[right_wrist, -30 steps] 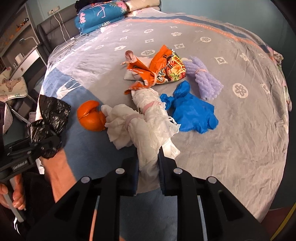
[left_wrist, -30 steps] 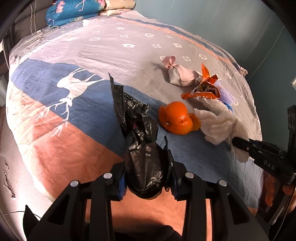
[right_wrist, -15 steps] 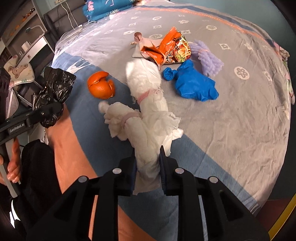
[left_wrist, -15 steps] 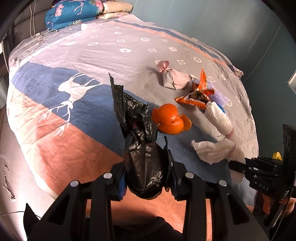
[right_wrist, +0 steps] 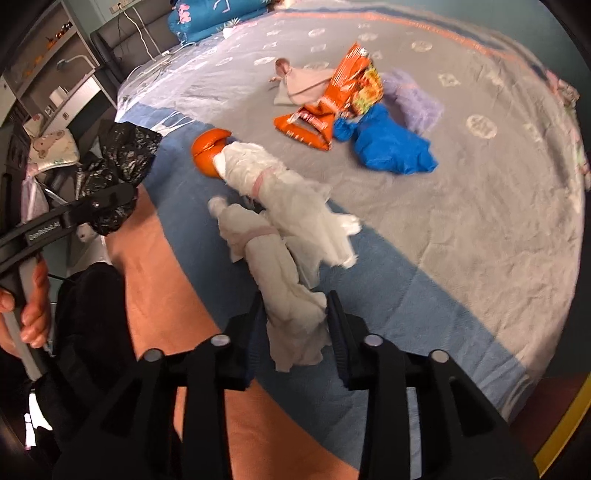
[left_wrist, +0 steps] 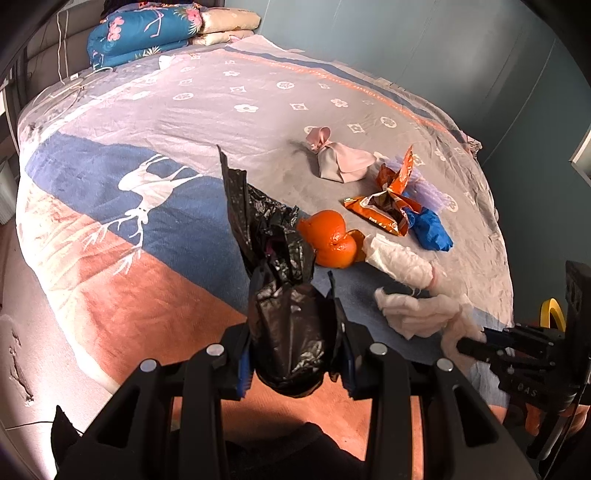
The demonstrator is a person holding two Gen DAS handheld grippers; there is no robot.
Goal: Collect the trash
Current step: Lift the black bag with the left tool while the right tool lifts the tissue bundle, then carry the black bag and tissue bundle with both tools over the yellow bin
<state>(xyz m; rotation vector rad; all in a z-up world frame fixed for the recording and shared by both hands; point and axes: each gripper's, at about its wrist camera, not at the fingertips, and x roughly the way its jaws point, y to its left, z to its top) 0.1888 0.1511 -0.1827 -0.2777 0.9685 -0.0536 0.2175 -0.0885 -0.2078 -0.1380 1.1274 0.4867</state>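
Trash lies spread on a bed [left_wrist: 155, 280] covered with a bedspread of grey, blue and orange bands and a white deer print. The left tool [left_wrist: 293, 347] is closed on a crumpled black trash bag [left_wrist: 284, 317]; the bag bulges between its two fingers and its loose upper part stands above them. In the right wrist view the same bag [right_wrist: 122, 173] hangs at the left edge, beside the edge of the bed, and a hand [right_wrist: 31, 299] grips the handle of that tool.

The right tool [right_wrist: 295, 317] holds a bundle of white crumpled tissue [right_wrist: 280, 229], pinched at its lower end between the narrow fingers. Its jaws have just been closing a little on the tissue. The bundle has pink bands around it, and its far end reaches an orange peel [right_wrist: 208, 151], which rests on the blue band. In the left wrist view the tissue [left_wrist: 410, 291] lies just right of the peel [left_wrist: 330, 240] and the right tool [left_wrist: 476, 345] grips it from the right edge.

Farther on the grey part lie an orange snack wrapper [right_wrist: 332, 99], a blue glove [right_wrist: 391, 147] touching it, a purple fuzzy item [right_wrist: 413, 96] behind the glove, and a pinkish cloth pouch [right_wrist: 299, 83]. Folded blankets [left_wrist: 147, 33] are stacked at the head of the bed.
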